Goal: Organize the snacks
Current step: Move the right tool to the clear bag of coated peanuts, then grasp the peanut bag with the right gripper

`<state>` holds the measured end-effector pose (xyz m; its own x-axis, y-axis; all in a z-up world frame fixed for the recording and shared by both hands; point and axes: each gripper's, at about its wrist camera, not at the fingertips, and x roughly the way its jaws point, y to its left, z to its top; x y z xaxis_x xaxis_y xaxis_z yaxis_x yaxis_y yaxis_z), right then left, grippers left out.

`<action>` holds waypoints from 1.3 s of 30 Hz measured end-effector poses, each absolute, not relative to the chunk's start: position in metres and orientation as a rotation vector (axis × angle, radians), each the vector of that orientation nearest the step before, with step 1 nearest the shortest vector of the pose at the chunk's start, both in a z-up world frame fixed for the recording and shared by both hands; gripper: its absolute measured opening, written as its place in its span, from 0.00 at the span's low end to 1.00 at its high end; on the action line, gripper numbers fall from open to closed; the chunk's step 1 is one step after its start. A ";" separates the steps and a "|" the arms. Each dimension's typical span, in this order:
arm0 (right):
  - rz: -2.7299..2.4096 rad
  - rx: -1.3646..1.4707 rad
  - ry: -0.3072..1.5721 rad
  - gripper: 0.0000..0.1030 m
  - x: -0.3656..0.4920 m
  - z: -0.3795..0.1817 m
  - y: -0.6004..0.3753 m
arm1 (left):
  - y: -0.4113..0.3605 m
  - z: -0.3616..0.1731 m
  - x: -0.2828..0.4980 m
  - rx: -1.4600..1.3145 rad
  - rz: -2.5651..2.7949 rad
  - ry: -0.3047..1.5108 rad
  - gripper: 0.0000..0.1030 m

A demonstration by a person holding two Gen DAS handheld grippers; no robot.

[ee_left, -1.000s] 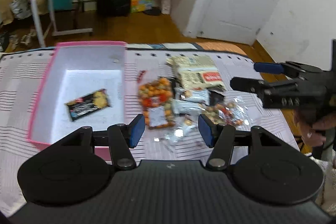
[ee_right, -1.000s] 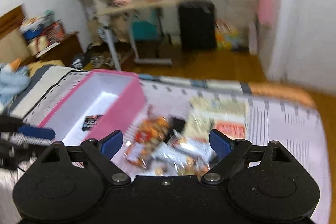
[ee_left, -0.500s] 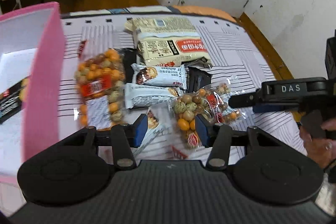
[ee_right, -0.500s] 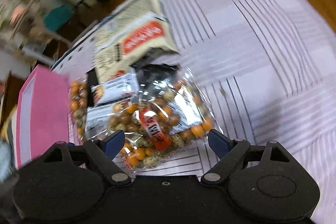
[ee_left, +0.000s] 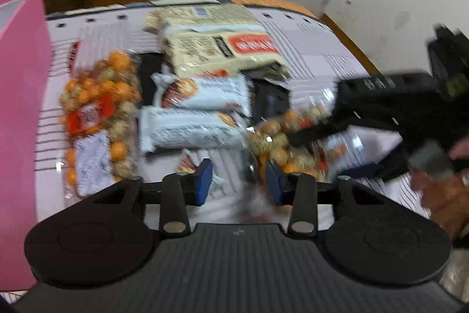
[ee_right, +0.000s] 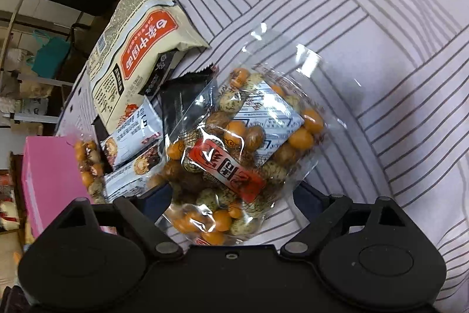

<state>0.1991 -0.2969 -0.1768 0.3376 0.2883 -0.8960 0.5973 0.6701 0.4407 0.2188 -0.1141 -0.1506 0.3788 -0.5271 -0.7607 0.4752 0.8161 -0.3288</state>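
Snacks lie in a pile on the striped bedspread. A clear bag of mixed nuts (ee_right: 234,163) with a red label lies between the fingers of my right gripper (ee_right: 231,195), which is open around it. The same bag (ee_left: 281,140) shows in the left wrist view, with the right gripper (ee_left: 337,131) over it. My left gripper (ee_left: 239,181) is open and empty, low over the pile beside that bag. A second nut bag (ee_left: 99,116), two white bars (ee_left: 193,113) and a beige packet (ee_left: 217,46) lie beyond.
The pink box (ee_left: 20,107) stands at the left, close to the second nut bag; it also shows in the right wrist view (ee_right: 47,184). Black wrappers (ee_right: 181,99) lie under the beige packet (ee_right: 134,55). The bed edge and wooden floor lie beyond.
The right gripper has come down onto the nut bag, which now fills the space between its fingers. The left gripper has moved slightly closer to the pile.
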 end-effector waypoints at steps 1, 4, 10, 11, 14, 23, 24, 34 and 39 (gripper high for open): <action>-0.238 0.863 1.249 0.90 0.199 -0.176 -0.298 | -0.115 -0.152 0.217 -0.060 -0.664 1.009 0.33; -0.254 0.849 1.247 0.90 0.197 -0.173 -0.305 | -0.118 -0.157 0.213 -0.086 -0.716 1.054 0.32; -0.355 0.884 1.192 0.90 0.183 -0.169 -0.332 | -0.123 -0.148 0.206 -0.021 -0.750 1.037 0.32; -0.357 0.913 1.187 0.90 0.183 -0.170 -0.336 | -0.125 -0.145 0.208 -0.013 -0.742 1.022 0.32; -0.355 0.908 1.174 0.90 0.187 -0.169 -0.338 | -0.134 -0.135 0.217 0.030 -0.756 0.980 0.32; -0.332 0.856 1.162 0.97 0.197 -0.175 -0.330 | -0.178 -0.154 0.231 0.159 -0.901 0.917 0.36; -0.322 0.844 1.168 0.97 0.198 -0.175 -0.328 | -0.176 -0.155 0.231 0.137 -0.911 0.930 0.36; -0.249 0.476 1.259 0.92 0.206 -0.174 -0.281 | -0.164 -0.175 0.226 -0.079 -0.941 1.149 0.34; -0.246 0.449 1.251 0.89 0.201 -0.172 -0.278 | -0.163 -0.184 0.219 -0.130 -0.919 1.175 0.44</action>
<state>0.2014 -0.2783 -0.1721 0.3036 0.0630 -0.9507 0.4181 0.8878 0.1924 0.2195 -0.1633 -0.1841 0.0799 -0.6753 -0.7332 0.5492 0.6437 -0.5329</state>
